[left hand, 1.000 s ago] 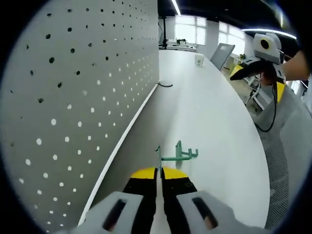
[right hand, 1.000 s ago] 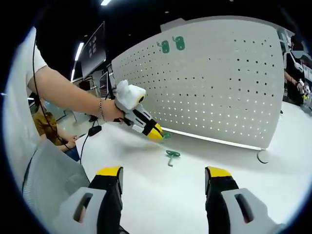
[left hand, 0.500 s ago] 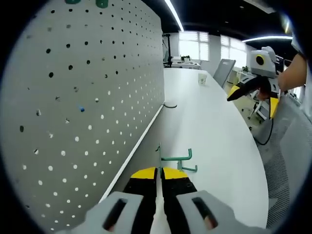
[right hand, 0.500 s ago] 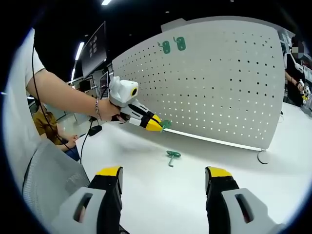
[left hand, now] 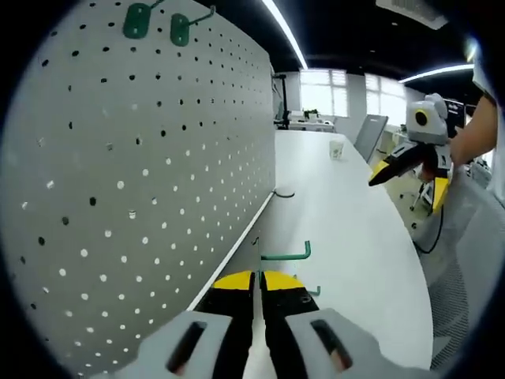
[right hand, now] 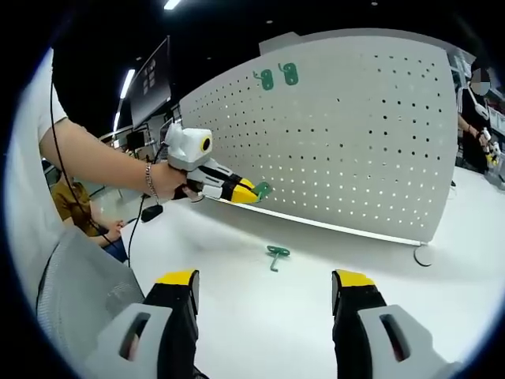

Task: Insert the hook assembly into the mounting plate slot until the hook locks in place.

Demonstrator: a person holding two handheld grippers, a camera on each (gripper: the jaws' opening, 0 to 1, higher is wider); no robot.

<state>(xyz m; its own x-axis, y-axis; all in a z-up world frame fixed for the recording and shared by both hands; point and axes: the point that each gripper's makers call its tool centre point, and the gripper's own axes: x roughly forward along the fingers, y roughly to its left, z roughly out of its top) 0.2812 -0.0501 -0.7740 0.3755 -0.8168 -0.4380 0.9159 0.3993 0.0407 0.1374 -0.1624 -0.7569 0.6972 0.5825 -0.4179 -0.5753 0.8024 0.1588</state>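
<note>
The white pegboard plate (left hand: 142, 166) (right hand: 355, 134) stands upright on the white table (left hand: 355, 237). Two green hooks (left hand: 138, 20) (right hand: 278, 75) hang near its top edge. My left gripper (left hand: 258, 278) is shut on a green hook assembly (left hand: 284, 254), held in the air close to the board's lower part. The right gripper view shows that left gripper (right hand: 248, 192) with the hook (right hand: 263, 189) at its tip. Another green hook (right hand: 276, 254) (left hand: 314, 290) lies loose on the table. My right gripper (right hand: 264, 286) stands open and empty, well back from the board.
A paper cup (left hand: 337, 150) stands far down the table. A black foot ring (left hand: 284, 193) (right hand: 424, 254) lies at the board's base. A grey mesh chair (right hand: 79, 292) sits near my right gripper, with a seated person (right hand: 71, 207) beyond it.
The left gripper has lifted the green hook off the table and carried it up toward the pegboard. The right gripper has stayed still and open.
</note>
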